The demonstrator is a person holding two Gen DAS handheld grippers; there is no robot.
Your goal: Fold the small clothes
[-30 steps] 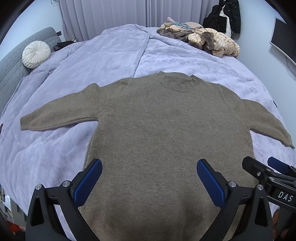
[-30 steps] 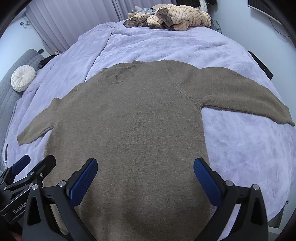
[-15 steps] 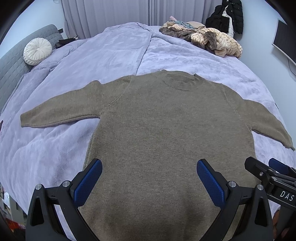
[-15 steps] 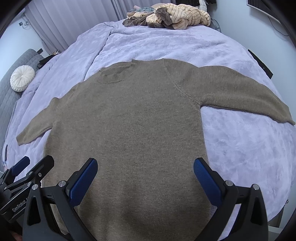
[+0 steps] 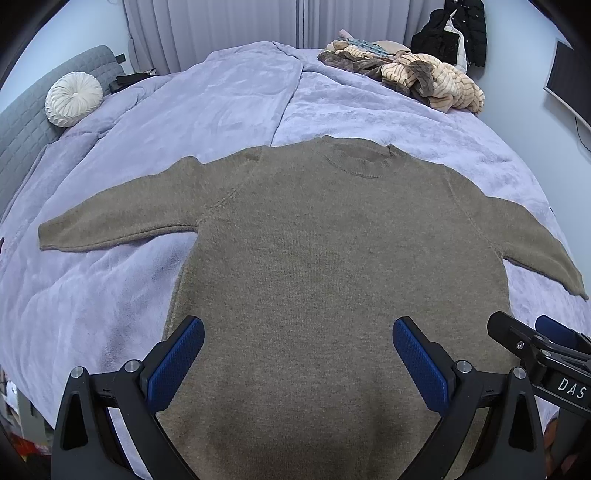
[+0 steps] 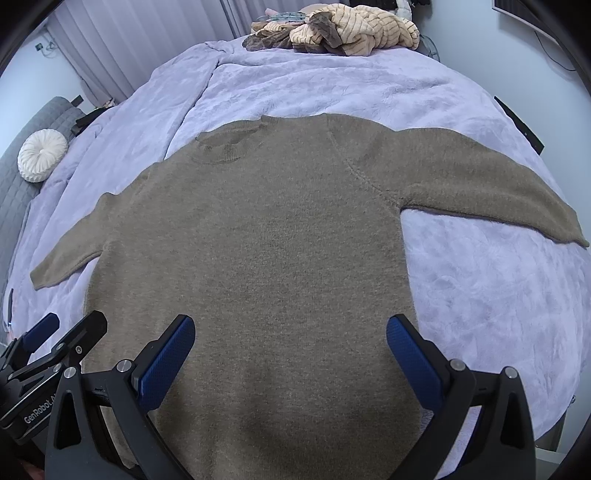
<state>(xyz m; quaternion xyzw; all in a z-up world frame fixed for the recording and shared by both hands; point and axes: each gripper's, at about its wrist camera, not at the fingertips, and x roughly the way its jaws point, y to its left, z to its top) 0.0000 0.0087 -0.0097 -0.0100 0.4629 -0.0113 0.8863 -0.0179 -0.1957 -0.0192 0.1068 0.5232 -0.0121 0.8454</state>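
Left gripper (image 5: pixel 297 347) and right gripper (image 6: pixel 290 343) are held side by side above the hem end of the olive-brown knitted sweater (image 5: pixel 332 266), both with blue-padded jaws spread wide and empty. The sweater lies flat, sleeves outspread, on the lilac plush bedspread (image 5: pixel 221 99). Only the left view shows the black jacket (image 5: pixel 454 33) hanging beyond the heap of beige and brown clothes (image 5: pixel 417 77).

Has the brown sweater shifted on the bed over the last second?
No. The brown sweater lies flat with both sleeves spread as before; its collar sits at the same crease of the lavender blanket. Only the cameras drifted slightly.
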